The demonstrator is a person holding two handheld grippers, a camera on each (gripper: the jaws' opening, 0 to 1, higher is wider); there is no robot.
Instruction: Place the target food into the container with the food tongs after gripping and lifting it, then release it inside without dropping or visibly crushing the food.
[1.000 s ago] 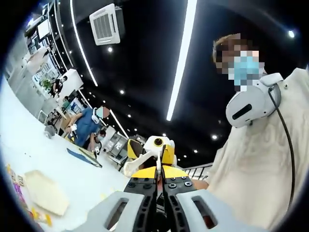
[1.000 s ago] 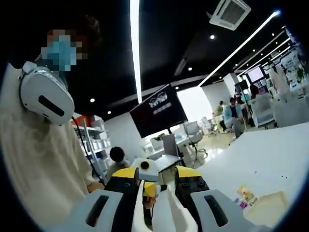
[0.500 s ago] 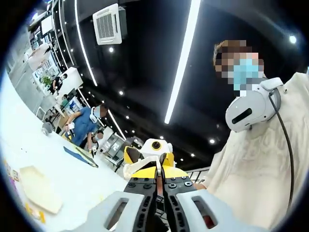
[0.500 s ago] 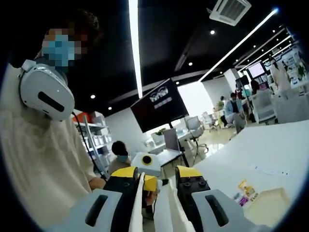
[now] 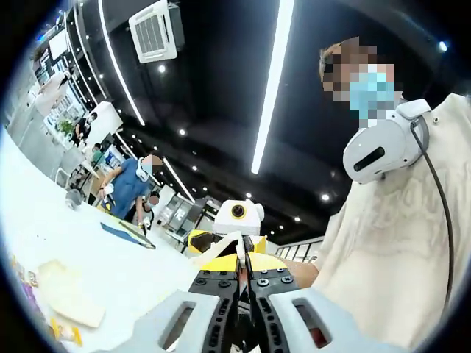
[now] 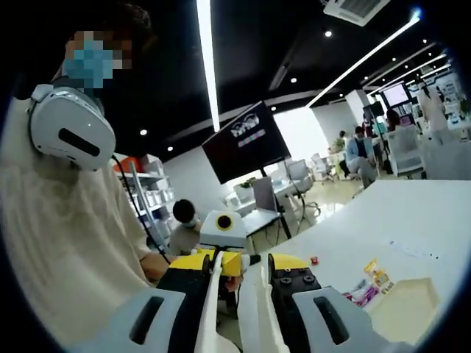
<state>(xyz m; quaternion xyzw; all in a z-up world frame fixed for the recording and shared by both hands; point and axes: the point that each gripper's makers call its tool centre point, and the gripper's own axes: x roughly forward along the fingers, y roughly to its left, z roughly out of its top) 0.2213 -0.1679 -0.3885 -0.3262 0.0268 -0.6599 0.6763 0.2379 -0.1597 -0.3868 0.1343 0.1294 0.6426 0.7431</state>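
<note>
left jaws were pressed together, nothing between them, in the left gripper view. right jaws stood apart around a pale pair of tongs (image 6: 234,309), whose two arms ran up between them; it looked like a hold on the tongs, though how firm couldn't be judged. left gripper (image 5: 243,294) and right gripper (image 6: 239,294) both pointed up and out, toward the ceiling and the person (image 5: 390,243) holding them, not down at the work. the right gripper's yellow front also showed in the left gripper view, just past the left jaws.

container (image 6: 403,309): a shallow pale tray lay on the white table (image 6: 412,220), off at the edge of both views, with small coloured packets (image 6: 372,283) just beside it. whether those were the target food couldn't be told; too small.

step: judged as pre-approach, tongs in hand, no food picked yet. next move called for tipping the right gripper down toward the table, finding the food, then closing the tongs on it gently.
</note>
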